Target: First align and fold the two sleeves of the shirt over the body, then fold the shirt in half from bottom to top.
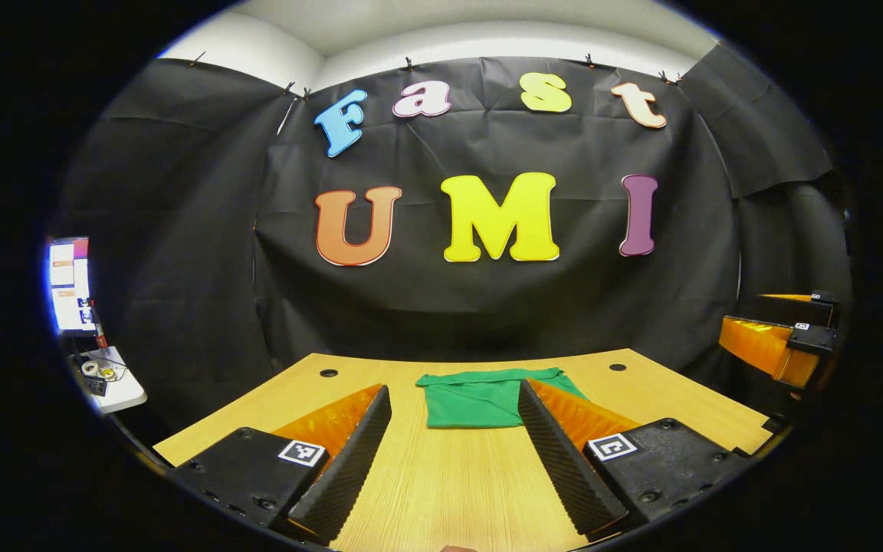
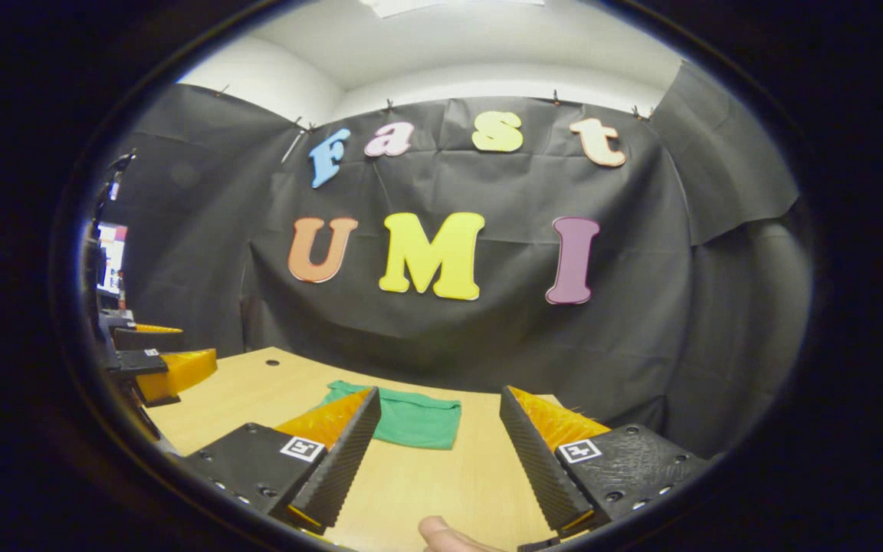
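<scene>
A green cloth shirt (image 1: 480,399) is seen lying flat on the pale wood-grain worktop (image 1: 457,483), toward its far edge and near the black cloth wall. It appears as a compact, roughly rectangular bundle with no sleeve visibly spread out to either side, so the folding is judged to be largely or wholly done; whether the last bottom-to-top fold is squarely laid cannot be told from this distance.

The left hand-held gripper (image 1: 453,414) is held above the worktop with its jaws spread wide and nothing between them; the shirt is framed in the gap but lies well beyond the fingertips, untouched. The right hand-held gripper (image 2: 438,418) is likewise held wide and empty, the shirt (image 2: 411,418) being seen ahead and slightly to the left of it. In the left gripper view the other gripper is seen at the right edge, well apart from the shirt. A fingertip of the holding hand (image 2: 445,534) is visible at the bottom of the right gripper view.

If a check or tidy-up is in hand, the edges should be judged before anything is pinched. Should a correction be needed, both grippers should be brought low to the near corners together, only the top layer should be nipped, and the cloth should be drawn evenly so that the layers beneath are not dragged askew. Otherwise the grippers are best kept clear of the bundle.
</scene>
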The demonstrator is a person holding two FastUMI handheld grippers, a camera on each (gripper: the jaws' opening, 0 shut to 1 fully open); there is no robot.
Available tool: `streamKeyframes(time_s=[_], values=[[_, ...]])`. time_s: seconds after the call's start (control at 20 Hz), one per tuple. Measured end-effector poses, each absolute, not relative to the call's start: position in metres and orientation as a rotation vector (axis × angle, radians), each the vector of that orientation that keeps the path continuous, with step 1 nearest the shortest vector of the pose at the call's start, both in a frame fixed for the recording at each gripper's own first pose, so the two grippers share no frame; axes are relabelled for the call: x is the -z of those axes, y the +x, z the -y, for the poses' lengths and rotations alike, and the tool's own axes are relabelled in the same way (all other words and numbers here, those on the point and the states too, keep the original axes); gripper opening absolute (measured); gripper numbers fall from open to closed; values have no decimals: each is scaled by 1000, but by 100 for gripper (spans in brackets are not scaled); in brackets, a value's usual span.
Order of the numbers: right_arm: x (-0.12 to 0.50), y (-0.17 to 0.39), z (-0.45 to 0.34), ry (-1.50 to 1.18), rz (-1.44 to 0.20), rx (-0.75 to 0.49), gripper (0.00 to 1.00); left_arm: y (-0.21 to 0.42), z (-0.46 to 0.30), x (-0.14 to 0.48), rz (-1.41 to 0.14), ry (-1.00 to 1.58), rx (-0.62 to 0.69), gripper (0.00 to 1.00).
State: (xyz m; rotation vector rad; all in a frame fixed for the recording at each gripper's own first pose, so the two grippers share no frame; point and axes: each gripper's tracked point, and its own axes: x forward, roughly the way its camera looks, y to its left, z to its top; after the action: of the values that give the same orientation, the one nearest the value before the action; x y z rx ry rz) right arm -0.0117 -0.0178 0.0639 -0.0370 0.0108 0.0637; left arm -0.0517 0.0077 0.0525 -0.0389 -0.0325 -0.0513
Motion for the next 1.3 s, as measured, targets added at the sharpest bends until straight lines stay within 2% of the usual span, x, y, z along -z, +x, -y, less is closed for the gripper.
streamKeyframes(time_s=[0.2,0.35,0.8,1.3], values=[[-36,-60,4,-18,-33,-62,95,-81,-17,-38,34,-70,62,100],[-30,-71,2,-59,-20,-34,96,-89,-23,-38,30,-67,72,100],[-14,-51,-18,-88,-44,-38,95,-81,-32,-36,26,-79,57,100],[-4,-54,2,-88,-29,-12,95,-88,-1,-33,18,-16,106,100]])
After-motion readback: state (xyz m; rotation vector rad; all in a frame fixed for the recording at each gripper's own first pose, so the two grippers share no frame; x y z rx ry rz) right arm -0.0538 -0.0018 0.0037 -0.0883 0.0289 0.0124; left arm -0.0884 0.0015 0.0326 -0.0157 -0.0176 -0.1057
